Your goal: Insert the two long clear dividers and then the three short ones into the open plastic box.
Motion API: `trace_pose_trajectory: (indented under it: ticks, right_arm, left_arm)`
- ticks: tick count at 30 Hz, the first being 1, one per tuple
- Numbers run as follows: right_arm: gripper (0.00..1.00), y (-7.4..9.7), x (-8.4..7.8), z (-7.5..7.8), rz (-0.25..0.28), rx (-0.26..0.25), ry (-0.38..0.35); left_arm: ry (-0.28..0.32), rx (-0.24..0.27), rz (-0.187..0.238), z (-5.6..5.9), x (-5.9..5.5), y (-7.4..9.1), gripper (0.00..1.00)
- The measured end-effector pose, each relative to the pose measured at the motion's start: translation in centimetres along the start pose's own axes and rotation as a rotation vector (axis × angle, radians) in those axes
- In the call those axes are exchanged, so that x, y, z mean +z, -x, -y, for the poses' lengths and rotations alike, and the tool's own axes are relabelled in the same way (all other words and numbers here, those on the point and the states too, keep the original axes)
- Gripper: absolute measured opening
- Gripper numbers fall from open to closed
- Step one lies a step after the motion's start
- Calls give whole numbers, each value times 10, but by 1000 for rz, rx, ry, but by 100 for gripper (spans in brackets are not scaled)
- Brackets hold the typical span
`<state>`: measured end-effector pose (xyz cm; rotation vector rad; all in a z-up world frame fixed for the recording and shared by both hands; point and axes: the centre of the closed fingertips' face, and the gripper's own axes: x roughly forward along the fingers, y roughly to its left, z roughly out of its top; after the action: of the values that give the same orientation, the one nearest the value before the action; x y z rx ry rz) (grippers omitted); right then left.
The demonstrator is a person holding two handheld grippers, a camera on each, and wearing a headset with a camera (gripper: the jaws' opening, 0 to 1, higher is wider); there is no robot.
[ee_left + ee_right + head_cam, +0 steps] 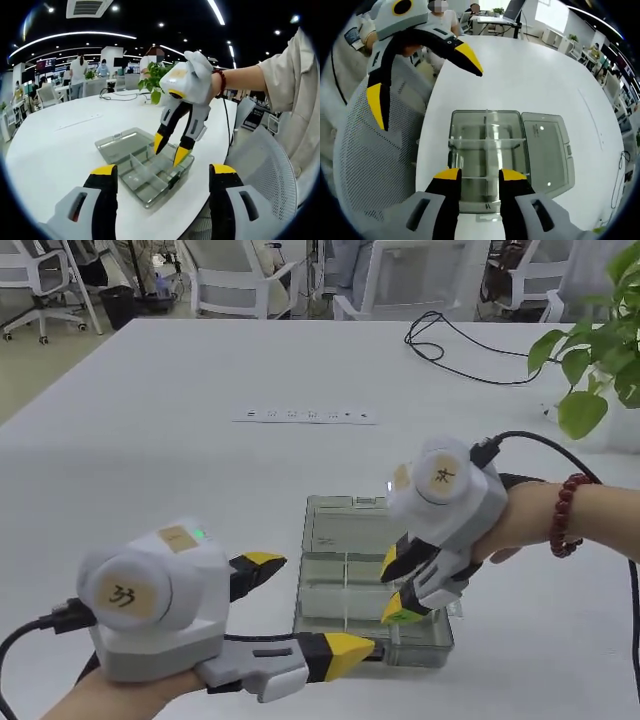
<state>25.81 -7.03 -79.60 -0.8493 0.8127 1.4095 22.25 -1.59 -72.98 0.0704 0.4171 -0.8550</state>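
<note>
Box (325, 540) with dividers (345, 578) in it, right gripper (394, 588) part open, empty, over it, left gripper (308, 602) wide open, empty

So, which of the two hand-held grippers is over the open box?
The right hand-held gripper: it points down into the box, while the left hand-held gripper is outside it, by the near left corner.

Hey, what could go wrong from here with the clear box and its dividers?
The clear rectangular plastic box sits close to the white table edge; a push from the right gripper could slide it off. That gripper's open jaws hang over the seated clear dividers and might knock one loose.
</note>
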Motion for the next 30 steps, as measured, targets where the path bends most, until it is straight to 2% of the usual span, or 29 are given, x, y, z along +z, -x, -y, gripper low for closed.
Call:
trace_pose_trajectory:
  ticks: [6, 19, 30]
  right_arm:
    - [32, 15, -14, -1, 1, -19, 1]
    - [35, 42, -50, 5, 6, -56, -66]
    - [38, 56, -95, 4, -35, -77, -125]
  left_arm:
    - [1, 2, -1, 0, 0, 0, 76]
    - [3, 12, -5, 0, -2, -1, 78]
    - [3, 19, -6, -2, -2, -1, 78]
